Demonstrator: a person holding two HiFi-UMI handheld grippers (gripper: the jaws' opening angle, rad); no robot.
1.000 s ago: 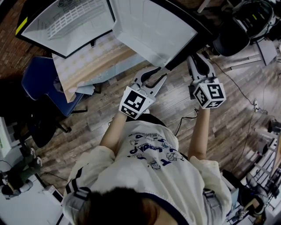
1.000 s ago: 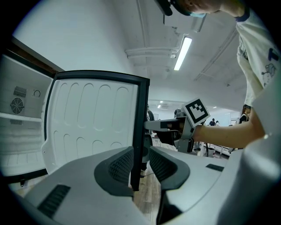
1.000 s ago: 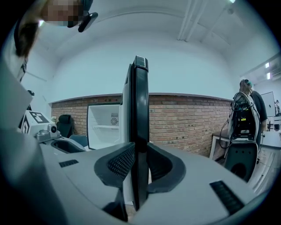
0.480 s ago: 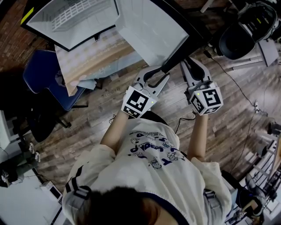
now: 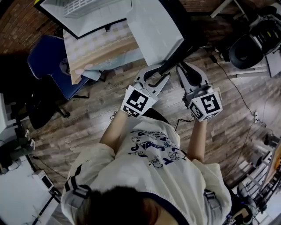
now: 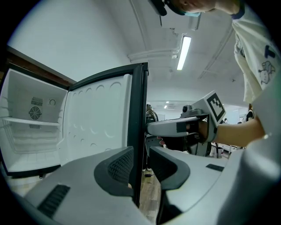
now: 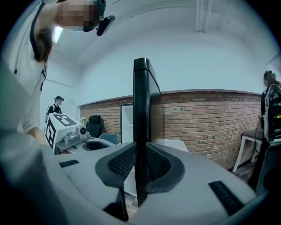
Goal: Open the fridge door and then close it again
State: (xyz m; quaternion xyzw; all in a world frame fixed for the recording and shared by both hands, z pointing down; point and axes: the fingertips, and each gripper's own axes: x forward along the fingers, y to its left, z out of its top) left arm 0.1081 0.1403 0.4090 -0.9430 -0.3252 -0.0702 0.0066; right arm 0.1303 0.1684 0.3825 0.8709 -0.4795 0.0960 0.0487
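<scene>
The fridge [image 5: 83,13] stands open at the top left, and its bare white inside [image 6: 30,132] shows. Its door [image 5: 153,30] is swung out, white inside with a black edge [image 5: 175,52]. My left gripper [image 5: 154,75] straddles that edge [image 6: 139,132]: its jaws [image 6: 140,165] are open, one pad lies against the door, and a thin gap remains at the other. My right gripper [image 5: 186,72] sits just to the right. Its jaws [image 7: 141,165] are closing, with both pads pressed on the door's black edge [image 7: 140,110].
A blue chair [image 5: 52,66] and leaning boards [image 5: 101,48] sit beside the fridge. A black office chair [image 5: 246,50] and cables [image 5: 237,92] lie on the wooden floor at right. A brick wall [image 7: 202,123] and a side table [image 7: 250,140] are behind.
Both grippers have shifted left with the door's edge, and the door's white panel looks narrower. The right gripper's jaws have narrowed onto the edge.
</scene>
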